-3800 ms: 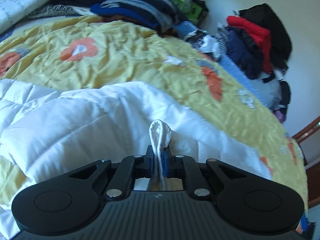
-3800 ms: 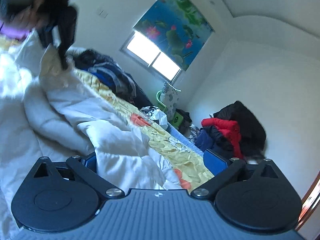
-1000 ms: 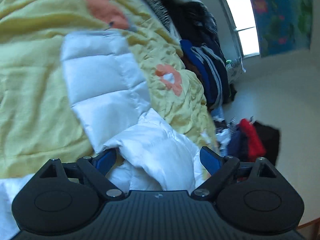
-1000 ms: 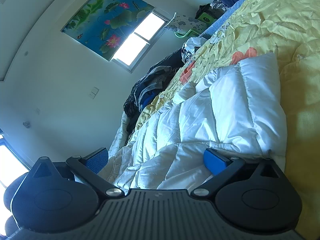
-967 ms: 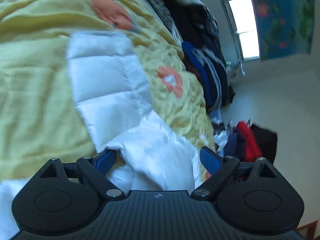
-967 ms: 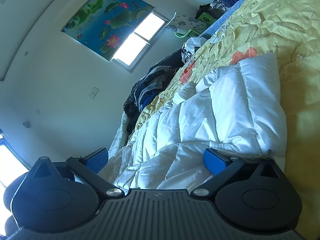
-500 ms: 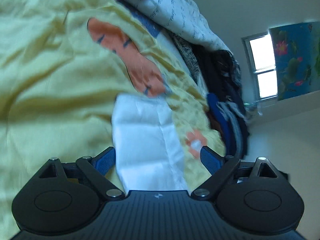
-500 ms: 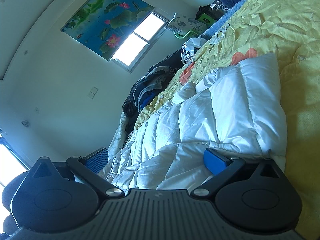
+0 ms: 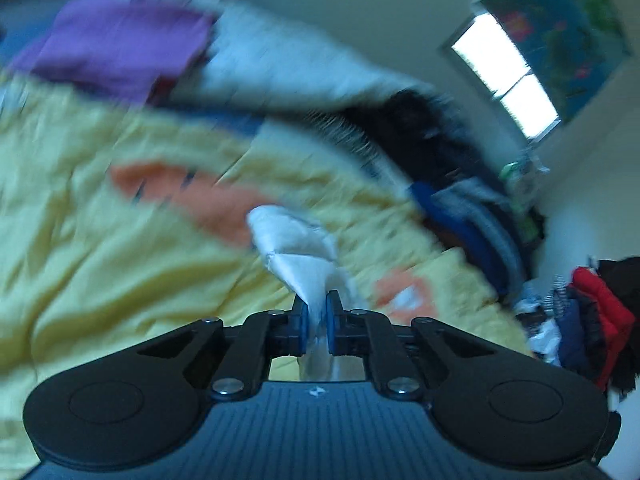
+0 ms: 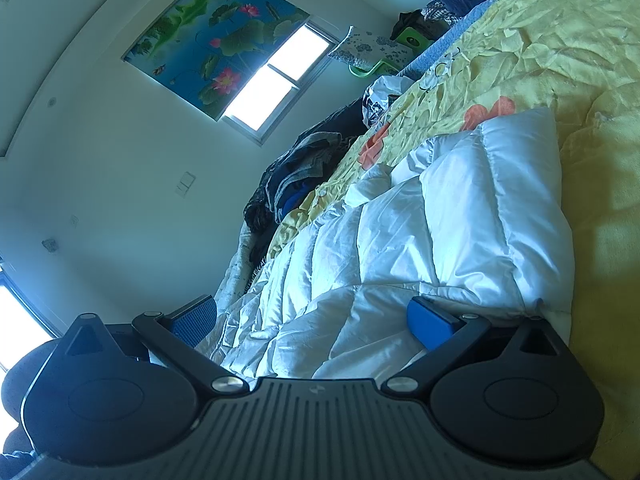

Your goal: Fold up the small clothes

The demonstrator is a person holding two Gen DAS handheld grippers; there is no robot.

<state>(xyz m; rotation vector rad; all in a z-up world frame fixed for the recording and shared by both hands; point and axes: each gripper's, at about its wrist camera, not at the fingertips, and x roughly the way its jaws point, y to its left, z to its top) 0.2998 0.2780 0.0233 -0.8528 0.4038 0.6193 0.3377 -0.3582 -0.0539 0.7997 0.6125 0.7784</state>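
Observation:
A white quilted jacket (image 10: 432,232) lies spread on the yellow flowered bedspread (image 10: 560,52). In the left wrist view my left gripper (image 9: 316,312) is shut on a bunched end of the white jacket (image 9: 296,252), which sticks up past the blue pads above the bedspread (image 9: 100,248). That view is blurred by motion. In the right wrist view my right gripper (image 10: 316,316) stands open and low against the jacket, whose white fabric lies between the two blue pads without being pinched.
A purple garment (image 9: 120,44) and pale bedding lie at the head of the bed. Dark and blue folded clothes (image 9: 468,216) are stacked along the far side. Red and dark jackets (image 9: 600,304) are heaped by the wall. A window (image 10: 276,80) with a flowered blind is behind.
My left gripper closed on the end of the white jacket and lifted it, turning as it rose. My right gripper stayed where it was, open.

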